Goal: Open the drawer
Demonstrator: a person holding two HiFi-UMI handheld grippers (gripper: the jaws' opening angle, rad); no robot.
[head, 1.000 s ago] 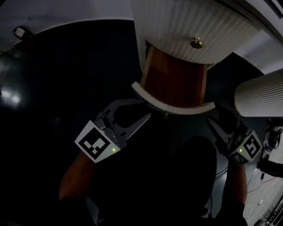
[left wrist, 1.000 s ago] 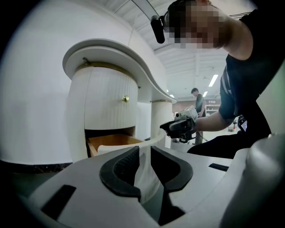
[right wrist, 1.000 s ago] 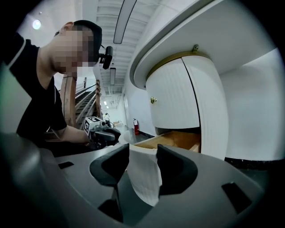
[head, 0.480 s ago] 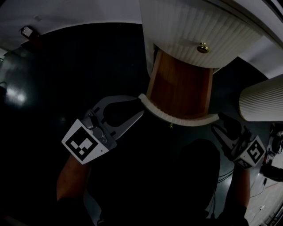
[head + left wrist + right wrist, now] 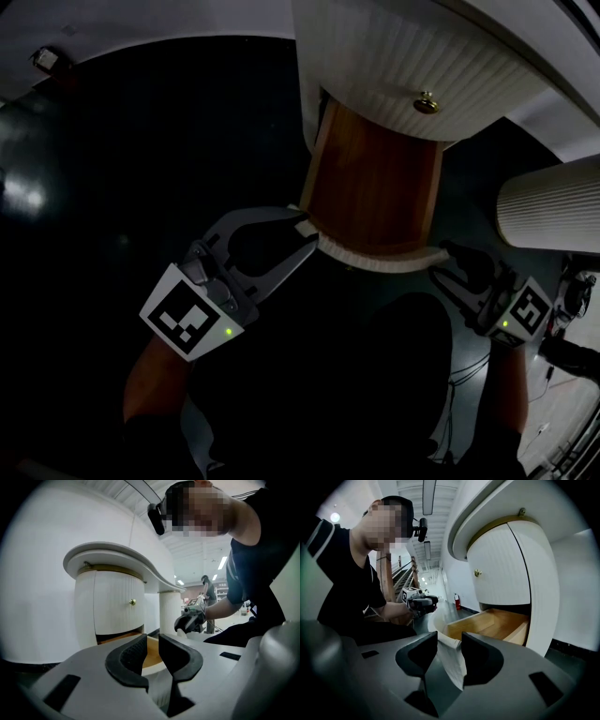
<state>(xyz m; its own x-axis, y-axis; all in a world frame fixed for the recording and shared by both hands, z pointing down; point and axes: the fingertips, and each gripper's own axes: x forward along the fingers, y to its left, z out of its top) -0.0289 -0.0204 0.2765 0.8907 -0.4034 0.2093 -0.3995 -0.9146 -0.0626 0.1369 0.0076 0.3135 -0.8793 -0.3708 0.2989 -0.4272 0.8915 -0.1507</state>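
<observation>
A white ribbed cabinet (image 5: 394, 56) has its lower drawer (image 5: 375, 183) pulled out, showing the bare wooden inside (image 5: 497, 623). The drawer's curved white front (image 5: 380, 260) faces me. My left gripper (image 5: 306, 231) is shut on the left end of that front, whose white edge (image 5: 159, 691) sits between the pads. My right gripper (image 5: 448, 260) is shut on the right end, with the ribbed panel (image 5: 451, 660) between its jaws. The closed upper drawer carries a brass knob (image 5: 427, 101).
A ribbed white column (image 5: 553, 202) stands close to the right of the drawer. The floor (image 5: 141, 169) around it is dark and glossy. Cables (image 5: 562, 352) lie on the floor at far right. My body is directly behind the drawer front.
The drawer has slid a little further out of the cabinet, and both grippers have kept their hold on its front.
</observation>
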